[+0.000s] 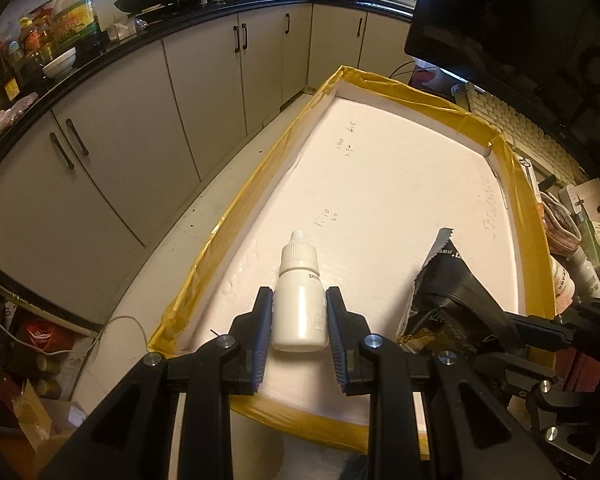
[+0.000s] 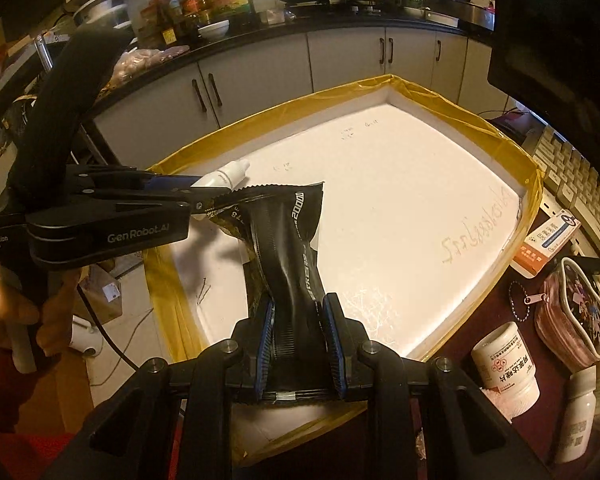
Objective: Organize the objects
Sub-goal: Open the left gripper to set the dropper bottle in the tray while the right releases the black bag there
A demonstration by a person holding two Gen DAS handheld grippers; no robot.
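The left tool [image 1: 299, 312] grips a white dropper bottle [image 1: 300, 296] over the near end of the white tray [image 1: 260, 176]; the right tool [image 2: 299, 332] pinches a black packet [image 2: 288, 240] beside it. Both seem mid-placement, possibly touching the tray. Next: lower, release each apart.

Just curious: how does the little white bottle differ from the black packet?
The white bottle is rigid and plain with a screw cap; the black packet is a soft, crinkled, printed pouch. The left tongs hold the bottle, the right tongs the packet. Both are gripped over the white tray.
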